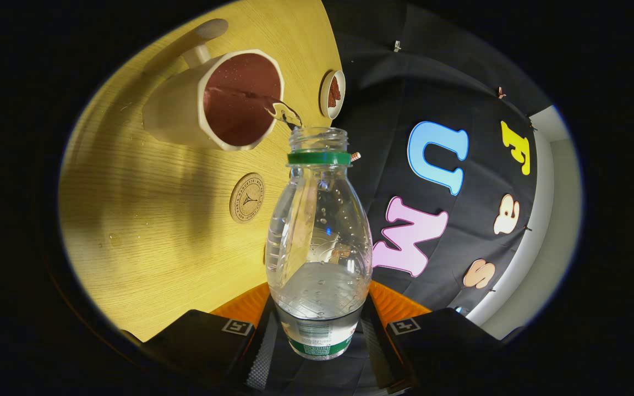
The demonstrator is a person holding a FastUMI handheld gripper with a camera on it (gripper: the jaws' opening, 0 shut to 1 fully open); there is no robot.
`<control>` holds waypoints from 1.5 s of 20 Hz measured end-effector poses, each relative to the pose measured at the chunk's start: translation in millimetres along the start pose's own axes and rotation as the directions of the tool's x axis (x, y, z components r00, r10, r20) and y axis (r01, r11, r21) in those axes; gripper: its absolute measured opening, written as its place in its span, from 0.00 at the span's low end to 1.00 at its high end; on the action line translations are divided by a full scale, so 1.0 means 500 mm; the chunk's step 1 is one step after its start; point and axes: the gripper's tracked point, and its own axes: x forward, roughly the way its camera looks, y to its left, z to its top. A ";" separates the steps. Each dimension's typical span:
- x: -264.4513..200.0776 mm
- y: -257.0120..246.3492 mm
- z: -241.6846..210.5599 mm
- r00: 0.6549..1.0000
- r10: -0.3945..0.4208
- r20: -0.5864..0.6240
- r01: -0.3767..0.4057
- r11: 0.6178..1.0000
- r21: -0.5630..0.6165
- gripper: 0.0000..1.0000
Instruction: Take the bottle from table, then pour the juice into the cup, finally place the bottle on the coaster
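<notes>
My gripper (317,335) is shut on the lower body of a clear plastic bottle (320,236) with a green neck ring and no cap. The bottle is tipped over sideways, its mouth pointing at a white mug (185,113) with a dark reddish inside. A thin clear stream (281,110) runs from the bottle's mouth over the mug's rim. A little liquid lies low in the bottle near my fingers. A round cork coaster (247,198) with a printed emblem lies on the wooden table (146,231) between the mug and my fingers.
A small white dish (332,94) with something brown in it sits at the table's edge beyond the mug. A few drops lie on the wood near the coaster. The black booth cloth hangs past the table's edge.
</notes>
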 end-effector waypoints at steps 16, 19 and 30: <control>0.013 -0.034 0.019 0.998 -0.058 0.037 0.062 0.993 -0.097 0.74; 0.013 -0.047 0.026 0.996 -0.069 0.049 0.074 0.990 -0.120 0.74; 0.011 -0.089 0.045 0.989 -0.114 0.096 0.133 0.967 -0.216 0.74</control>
